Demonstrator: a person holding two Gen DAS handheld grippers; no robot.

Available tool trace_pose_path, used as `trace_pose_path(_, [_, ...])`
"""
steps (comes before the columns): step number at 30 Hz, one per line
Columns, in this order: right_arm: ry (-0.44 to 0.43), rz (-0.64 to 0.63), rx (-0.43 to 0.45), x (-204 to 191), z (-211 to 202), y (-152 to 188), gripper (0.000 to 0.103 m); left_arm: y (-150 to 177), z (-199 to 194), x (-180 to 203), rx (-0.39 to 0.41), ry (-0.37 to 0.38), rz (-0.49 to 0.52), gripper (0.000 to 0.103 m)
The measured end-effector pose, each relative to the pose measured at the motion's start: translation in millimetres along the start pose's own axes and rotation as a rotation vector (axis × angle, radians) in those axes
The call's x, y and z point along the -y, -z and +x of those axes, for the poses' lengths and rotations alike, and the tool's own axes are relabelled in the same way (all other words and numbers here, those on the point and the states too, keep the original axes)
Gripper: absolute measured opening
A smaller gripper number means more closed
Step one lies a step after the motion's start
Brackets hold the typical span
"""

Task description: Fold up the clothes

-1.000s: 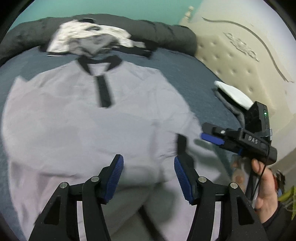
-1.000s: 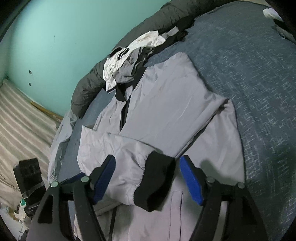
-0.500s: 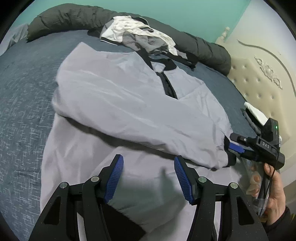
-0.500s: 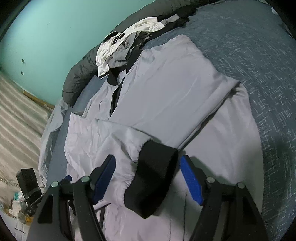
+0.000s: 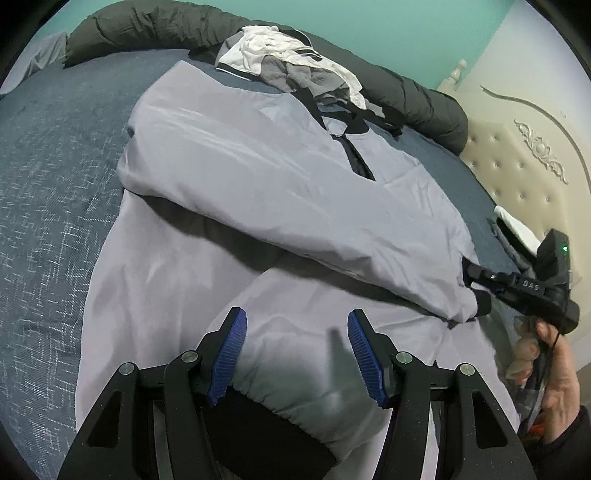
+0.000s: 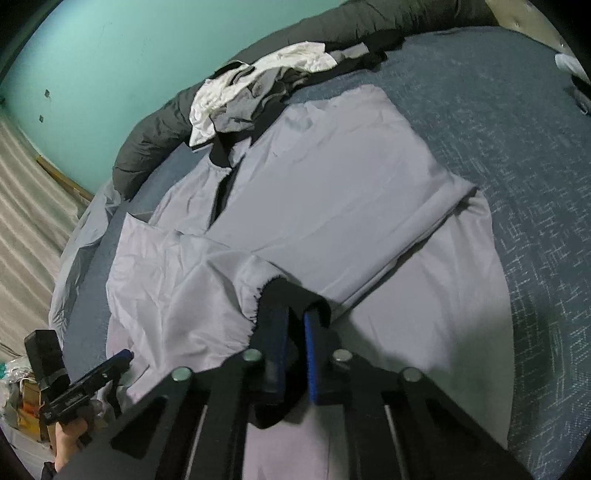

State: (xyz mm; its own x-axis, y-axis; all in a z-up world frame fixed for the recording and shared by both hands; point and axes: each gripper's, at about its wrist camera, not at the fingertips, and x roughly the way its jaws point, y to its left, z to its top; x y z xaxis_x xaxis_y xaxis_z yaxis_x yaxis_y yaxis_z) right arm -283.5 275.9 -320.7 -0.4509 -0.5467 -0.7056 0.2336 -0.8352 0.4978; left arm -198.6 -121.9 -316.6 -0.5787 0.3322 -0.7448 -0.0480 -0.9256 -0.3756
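Observation:
A light grey jacket (image 5: 258,177) with black collar and cuffs lies flat on the bed, one sleeve folded across its body. My right gripper (image 6: 293,332) is shut on that sleeve's black cuff (image 6: 291,295); the left wrist view shows the right gripper (image 5: 476,284) at the jacket's right edge, held by a hand. My left gripper (image 5: 293,354) is open, its blue pads on either side of the other sleeve, just above its black cuff (image 5: 266,432). From the right wrist view the left gripper (image 6: 123,358) sits at the lower left.
A heap of white and grey clothes (image 5: 291,62) lies beyond the collar against a rolled dark duvet (image 5: 166,29). The blue bedspread (image 5: 48,166) surrounds the jacket. A tufted headboard (image 5: 517,155) stands to the right, with a folded white item (image 5: 517,225) beside it.
My right gripper has closed on the black cuff that lay between its open fingers. My left gripper has swung left and come over the other sleeve's cuff.

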Motion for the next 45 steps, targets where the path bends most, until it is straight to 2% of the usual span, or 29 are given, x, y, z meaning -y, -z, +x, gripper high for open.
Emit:
trace_pose_path(14, [-0.043,0.003,0.089,-13,-36,6,0.003,5,3,-9,-0.001,0.025,-0.024,0.061])
trace_pose_path(20, [-0.029,0.031,0.109,-5,-70,13,0.003,6,5,-11,-0.011,0.028,-0.027,0.061])
trace_pose_path(23, [-0.038,0.092,0.105,11,-84,21,0.003,7,5,-11,-0.01,0.031,-0.031,0.061])
trace_pose_path(27, [-0.021,0.164,0.098,30,-90,34,0.003,9,5,-13,-0.01,0.038,-0.04,0.061])
trace_pose_path(33, [0.044,0.18,0.132,39,-102,40,0.003,9,6,-16,-0.014,0.048,-0.055,0.061])
trace_pose_path(39, [0.053,0.199,0.113,46,-93,45,0.003,-10,-29,-19,0.066,0.021,-0.068,0.061])
trace_pose_path(42, [0.057,0.209,0.104,50,-89,47,0.003,-28,-49,-38,0.125,-0.002,-0.1,0.061])
trace_pose_path(45, [0.062,0.219,0.095,54,-84,50,0.003,-44,-49,-60,0.141,-0.078,-0.114,0.061])
